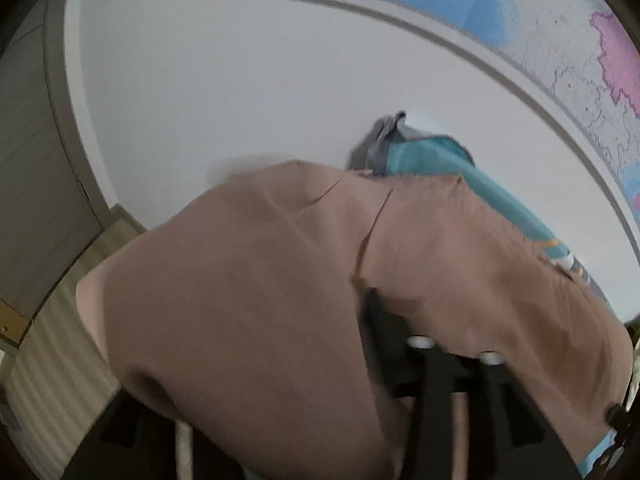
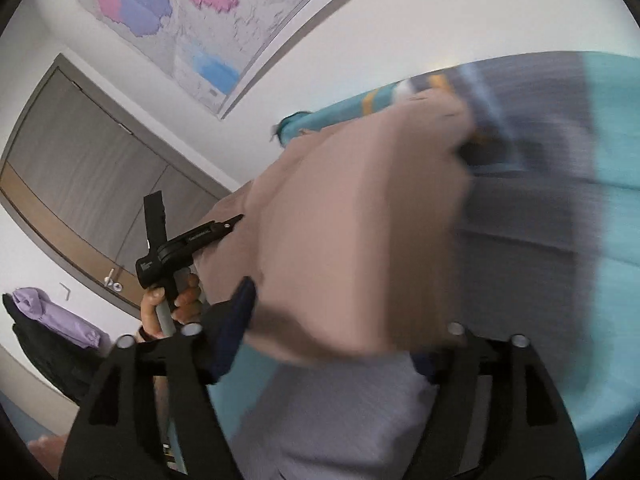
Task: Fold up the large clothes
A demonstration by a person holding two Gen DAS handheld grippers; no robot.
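Two tools work one tan garment [image 2: 352, 240] lying on teal-and-grey bedding [image 2: 600, 240]. Right tool [image 2: 332, 344] stands open, cloth draped loosely between its fingers. Left tool [image 2: 224, 224], held by a hand [image 2: 168, 304], is mostly cloth-covered; I cannot tell its state.

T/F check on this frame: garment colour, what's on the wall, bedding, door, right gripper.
1. The garment being handled is tan. True.
2. A mirror hangs on the wall. False: it is a coloured map.
3. The cover under the garment is teal with grey bands. True.
4. The grey door stands wide open. False: it looks closed.
5. The right gripper is clamped on the garment. False: its fingers stand wide apart, the cloth loose between them.
6. A hand holds the left gripper beside the tan cloth, seen from the right wrist. True.
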